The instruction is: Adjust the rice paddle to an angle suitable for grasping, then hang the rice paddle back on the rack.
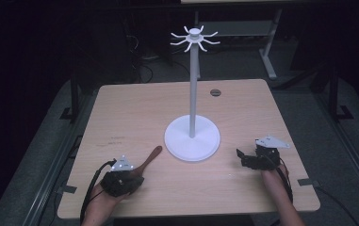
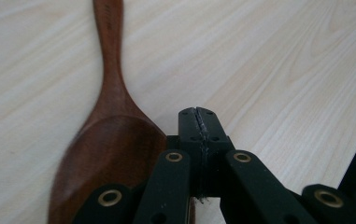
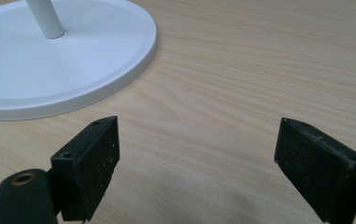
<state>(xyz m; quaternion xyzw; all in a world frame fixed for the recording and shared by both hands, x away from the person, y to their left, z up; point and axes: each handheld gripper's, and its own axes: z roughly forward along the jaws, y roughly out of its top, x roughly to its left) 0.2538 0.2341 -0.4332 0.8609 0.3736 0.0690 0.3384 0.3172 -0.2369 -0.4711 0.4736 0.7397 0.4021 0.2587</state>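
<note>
Up close, left gripper point(image 2: 198, 122) closed beside wooden spoon point(image 2: 108, 154), right gripper point(image 3: 196, 158) open near white stand's base point(image 3: 96, 70).

Dim lab, wooden table point(image 1: 134, 108), cables on floor point(image 1: 142, 70), desk frame point(image 1: 266, 52)

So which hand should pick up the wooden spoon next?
Left. The left gripper, jaws shut and empty, sits right beside the wooden spoon; the right gripper, open, rests across the white stand.
</note>
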